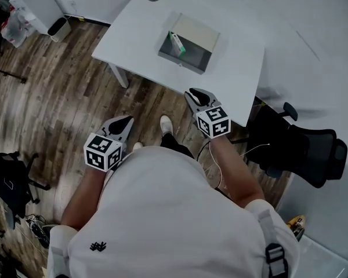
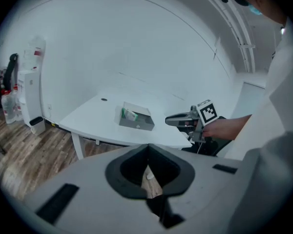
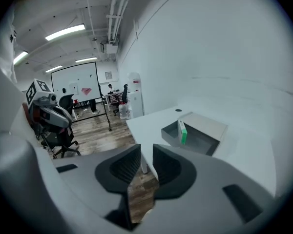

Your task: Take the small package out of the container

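Note:
A grey open container (image 1: 188,54) sits on the white table (image 1: 243,68), with a small green-and-white package (image 1: 177,44) standing on edge inside it at its left end. The right gripper view shows the container (image 3: 198,135) and package (image 3: 182,132) ahead across the table. My right gripper (image 1: 194,95) hovers at the table's near edge, short of the container, its jaws a little apart and empty. My left gripper (image 1: 126,122) is farther back over the wooden floor, jaws shut on nothing. In the left gripper view the right gripper (image 2: 172,119) lies right of the container (image 2: 136,121).
A black office chair (image 1: 304,146) stands to the right of the table. The table's leg (image 1: 119,74) comes down on the left side. A white bin (image 1: 59,29) and a water dispenser (image 2: 28,89) stand by the far wall. More dark gear (image 1: 11,184) is on the floor at left.

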A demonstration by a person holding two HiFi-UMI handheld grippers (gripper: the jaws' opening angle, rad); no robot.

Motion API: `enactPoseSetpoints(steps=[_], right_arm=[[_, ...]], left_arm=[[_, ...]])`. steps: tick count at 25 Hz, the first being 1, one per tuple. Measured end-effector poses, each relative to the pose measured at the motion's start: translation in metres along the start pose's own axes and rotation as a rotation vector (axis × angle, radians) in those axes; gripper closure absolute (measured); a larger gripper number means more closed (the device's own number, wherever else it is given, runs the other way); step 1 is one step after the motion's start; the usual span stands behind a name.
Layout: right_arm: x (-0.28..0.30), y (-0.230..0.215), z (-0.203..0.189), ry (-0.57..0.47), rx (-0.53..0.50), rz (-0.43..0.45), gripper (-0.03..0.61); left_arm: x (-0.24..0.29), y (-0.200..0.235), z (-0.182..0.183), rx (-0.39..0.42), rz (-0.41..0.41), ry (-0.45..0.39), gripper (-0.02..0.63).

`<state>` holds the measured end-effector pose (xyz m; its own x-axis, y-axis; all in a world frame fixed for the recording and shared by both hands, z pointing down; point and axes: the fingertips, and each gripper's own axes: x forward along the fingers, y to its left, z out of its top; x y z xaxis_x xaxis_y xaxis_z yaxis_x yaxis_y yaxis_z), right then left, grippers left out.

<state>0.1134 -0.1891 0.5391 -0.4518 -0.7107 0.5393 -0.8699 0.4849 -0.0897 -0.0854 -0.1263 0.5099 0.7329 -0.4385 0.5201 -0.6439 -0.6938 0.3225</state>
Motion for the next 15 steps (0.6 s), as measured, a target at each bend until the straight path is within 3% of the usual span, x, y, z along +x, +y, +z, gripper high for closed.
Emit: enactPoseSetpoints(steps=[7,15], right_arm=[[0.063,-0.058,0.033,0.015,-0.033,0.058,0.471],[0.129,-0.104,0.037,0.061,-0.028,0.083,0.411]], left_arm=[[0.03,0.018,0.044,-0.008,0.101,-0.034,0.606],[0.054,0.029,0.072,-0.04,0.172,-0.031,0.606]])
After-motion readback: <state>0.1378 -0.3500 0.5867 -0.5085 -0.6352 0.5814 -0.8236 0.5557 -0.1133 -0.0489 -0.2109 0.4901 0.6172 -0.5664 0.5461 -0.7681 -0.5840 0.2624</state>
